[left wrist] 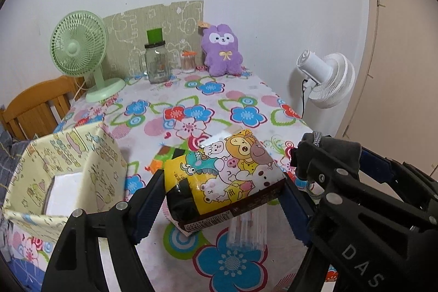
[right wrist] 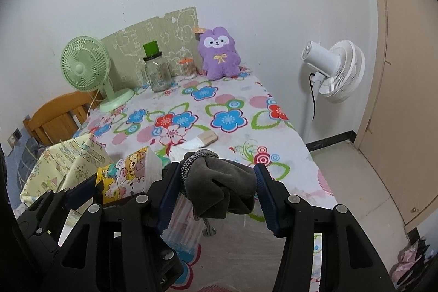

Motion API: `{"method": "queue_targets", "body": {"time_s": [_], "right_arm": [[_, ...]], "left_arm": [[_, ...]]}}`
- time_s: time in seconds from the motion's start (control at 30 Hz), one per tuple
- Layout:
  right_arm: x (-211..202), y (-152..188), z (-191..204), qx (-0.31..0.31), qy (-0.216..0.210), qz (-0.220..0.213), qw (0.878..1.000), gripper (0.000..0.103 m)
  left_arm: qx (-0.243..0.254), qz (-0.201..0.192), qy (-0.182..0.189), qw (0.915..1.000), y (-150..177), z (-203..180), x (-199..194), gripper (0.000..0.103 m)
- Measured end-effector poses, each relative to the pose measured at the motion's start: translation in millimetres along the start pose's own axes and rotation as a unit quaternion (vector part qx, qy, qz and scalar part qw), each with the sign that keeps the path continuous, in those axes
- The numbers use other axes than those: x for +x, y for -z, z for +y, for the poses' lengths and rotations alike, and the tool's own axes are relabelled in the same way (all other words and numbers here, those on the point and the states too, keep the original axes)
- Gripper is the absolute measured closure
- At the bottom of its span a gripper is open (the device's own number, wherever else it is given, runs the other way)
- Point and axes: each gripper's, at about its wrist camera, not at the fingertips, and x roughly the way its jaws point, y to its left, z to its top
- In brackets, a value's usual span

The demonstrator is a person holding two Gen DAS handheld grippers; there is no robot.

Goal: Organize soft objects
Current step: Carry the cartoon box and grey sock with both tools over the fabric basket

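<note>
Flowered cloth covers the surface (left wrist: 219, 100), which reaches back to a white wall. Beyond its right edge a white standing fan (left wrist: 325, 80) is on the floor, and at the back left corner a green desk fan (left wrist: 79, 51) stands beside a wooden chair back (left wrist: 38, 103). Against the wall sits a purple plush rabbit (left wrist: 223, 49), upright, with a glass jar (left wrist: 156, 63) and a small tub of cotton swabs (left wrist: 188, 61) to its left. At the near left, a pale yellow fabric storage box (left wrist: 65, 160) stands open-topped, with something white lying inside.

Between the blue pads of the left gripper (left wrist: 221, 199), the jaws hold a yellow cartoon-printed tissue pack (left wrist: 227, 174), lifted above the surface just right of the box. Under it lies a clear sleeve of striped straws (left wrist: 247, 231). The right gripper (right wrist: 216, 193) sits close beside the left one, its jaws clamped on a bunched grey cloth pouch (right wrist: 221, 185) with a braided grey cord (right wrist: 191, 163); the pouch is held above the near edge of the surface. Farther out on the cloth lies a small beige-handled brush (right wrist: 204, 140).
</note>
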Motion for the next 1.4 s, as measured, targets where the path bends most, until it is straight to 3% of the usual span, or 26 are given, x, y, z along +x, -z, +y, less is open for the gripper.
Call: {"method": "queue_targets", "body": {"time_s": [0.63, 1.4], "right_arm": [[-5.1, -26.5, 35.0, -0.026, -0.009, -0.005, 1.0, 0.046], [27.7, -43.8, 139.9, -0.1, -0.074, 0.012, 0.992, 0.046]], "left_arm": [[0.006, -0.011, -0.01, 0.9999, -24.5, 25.6, -11.9, 0.022], [-0.011, -0.003, -0.052, 0.9986, -35.1, 124.7, -13.6, 0.022]]}}
